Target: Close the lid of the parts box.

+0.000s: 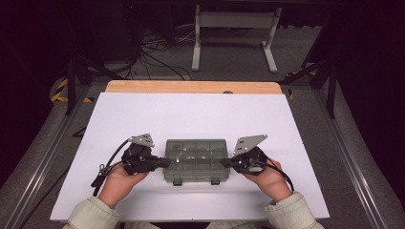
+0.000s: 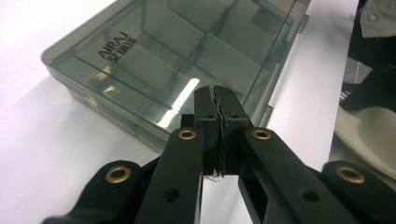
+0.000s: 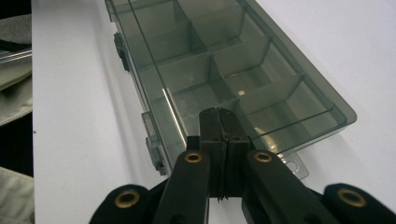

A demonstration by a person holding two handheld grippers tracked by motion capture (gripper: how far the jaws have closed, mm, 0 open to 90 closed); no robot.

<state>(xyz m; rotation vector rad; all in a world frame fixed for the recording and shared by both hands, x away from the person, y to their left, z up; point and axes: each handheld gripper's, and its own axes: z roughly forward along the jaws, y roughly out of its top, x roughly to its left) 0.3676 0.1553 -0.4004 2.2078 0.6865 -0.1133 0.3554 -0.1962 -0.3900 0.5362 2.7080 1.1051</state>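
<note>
A smoked, translucent compartment box point(image 1: 196, 161) lies flat on the white table point(image 1: 143, 114) in the lower centre of the high view, lid down, with two latches point(image 1: 177, 182) on the edge toward the bottom of the frame. The left gripper point(image 1: 165, 162) sits at the box's left end and the right gripper point(image 1: 224, 162) at its right end, each hand point(image 1: 119, 183) gripping from below. In the left gripper view the jaws are pressed fully together with nothing between them, tips at or over the near short wall of the box point(image 2: 177, 60); the right gripper view shows the same, jaws closed and empty at the opposite end of the box point(image 3: 229, 70). Whether the tips touch the plastic cannot be told. Judgement: the step in hand appears to be bracing or squaring the box from both ends; it is best done with equal, opposed pressure low on the end walls, so the light box neither skids nor tips. The long axis runs left to right across the high view, parallel to the table's near edge; the latch side faces the person and the hinge side points toward the top of the frame.
</note>
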